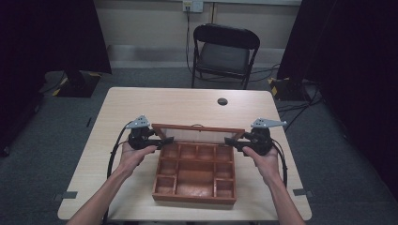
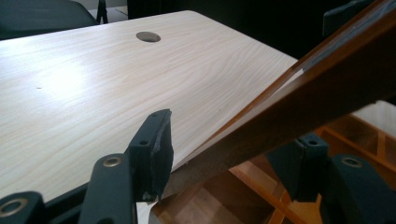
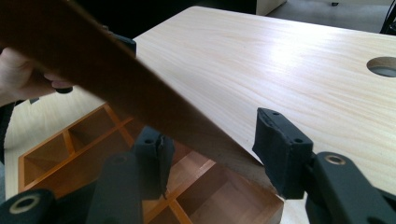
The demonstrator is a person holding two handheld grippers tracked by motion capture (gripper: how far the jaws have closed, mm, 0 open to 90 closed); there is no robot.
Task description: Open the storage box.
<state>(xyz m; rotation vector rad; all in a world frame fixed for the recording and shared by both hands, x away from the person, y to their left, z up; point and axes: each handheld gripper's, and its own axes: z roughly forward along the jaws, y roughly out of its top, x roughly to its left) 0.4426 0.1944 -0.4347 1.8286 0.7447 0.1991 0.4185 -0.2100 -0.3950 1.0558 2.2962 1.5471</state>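
Left claw (image 1: 166, 140): pinching the left side of the glass lid (image 1: 197, 125). Right claw (image 1: 230, 140): pinching the right side. Lid half up and tilted, joined at the far edge of the wooden box (image 1: 195, 199). Box in the middle of the table (image 1: 141, 108), toward the near side. Probably mid-swing on the lid. Next: move both claws together, same speed, no twisting. From the high view: all the little compartments. From the gripper views: pads (image 2: 156, 149) close on the wood frame.
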